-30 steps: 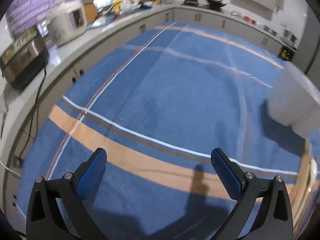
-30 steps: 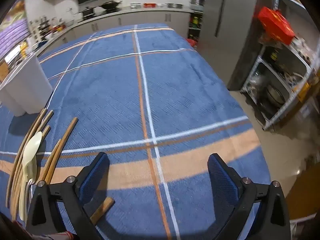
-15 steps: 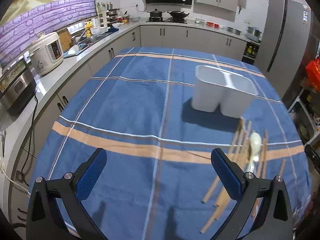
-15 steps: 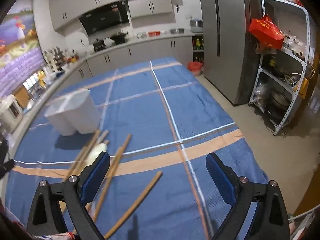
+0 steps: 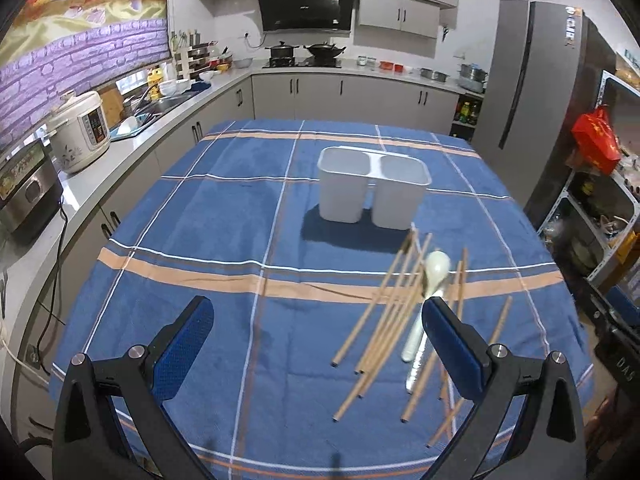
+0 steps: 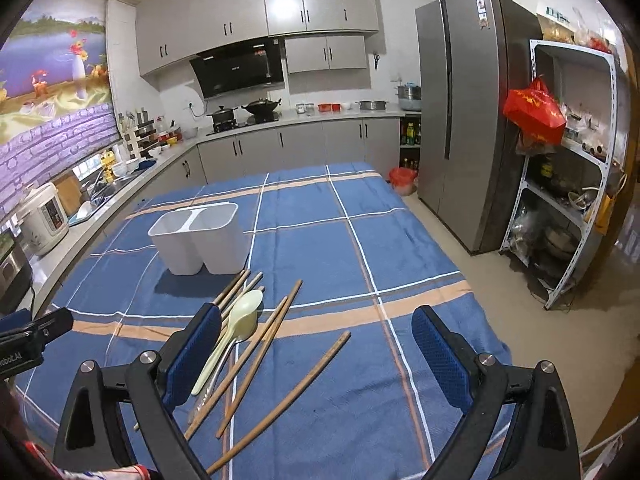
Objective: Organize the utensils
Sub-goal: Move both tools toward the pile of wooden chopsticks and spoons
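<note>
Several chopsticks lie lengthwise, tips toward the white holder.

The left gripper is held level, its blue fingers spread wide with nothing between them. The right gripper is likewise wide apart and holds nothing.

Black tongs, blue pads, silver screws.

table: two-compartment holder on it, toward far end | chopsticks scattered nearer than holder, spoon lying among them | one chopstick apart, right of pile | counter left of table | fridge right
</note>
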